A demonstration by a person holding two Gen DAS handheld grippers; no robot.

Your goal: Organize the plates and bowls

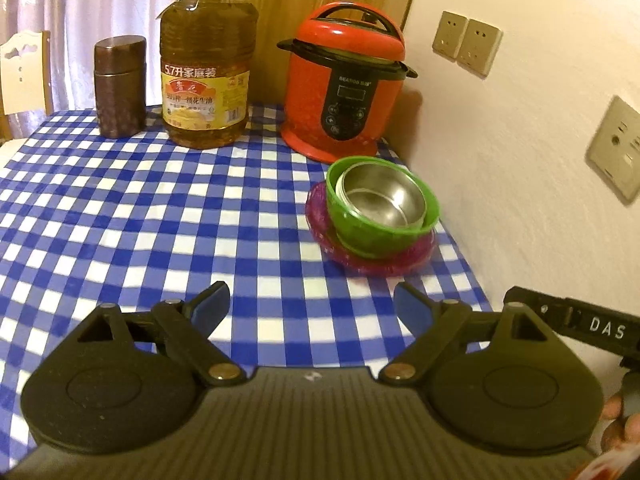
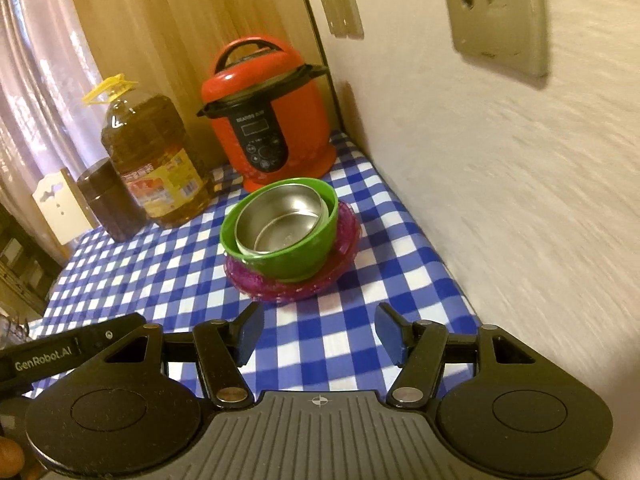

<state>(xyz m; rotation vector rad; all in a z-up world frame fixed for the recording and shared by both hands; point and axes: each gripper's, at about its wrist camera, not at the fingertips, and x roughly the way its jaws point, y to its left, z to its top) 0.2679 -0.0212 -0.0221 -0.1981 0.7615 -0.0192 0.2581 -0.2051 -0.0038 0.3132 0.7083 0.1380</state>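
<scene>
likely home dining corner: checked tablecloth (image 1: 160, 208), rice cooker (image 1: 344, 92), oil bottle (image 1: 208, 76), curtains (image 1: 80, 8).

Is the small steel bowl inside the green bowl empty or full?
Empty. The small steel bowl shows its bare shiny bottom, sitting nested in the green plastic bowl.

free: wide bare checked cloth (image 1: 132, 216) left & front of stack | stack: steel bowl (image 1: 382, 200) in green bowl (image 1: 360, 236) on pink plate (image 1: 352, 260), close to wall (image 1: 520, 184) on right, narrow gap | behind: red cooker (image 1: 344, 92), oil bottle (image 1: 206, 76), brown canister (image 1: 119, 88) block back edge
</scene>
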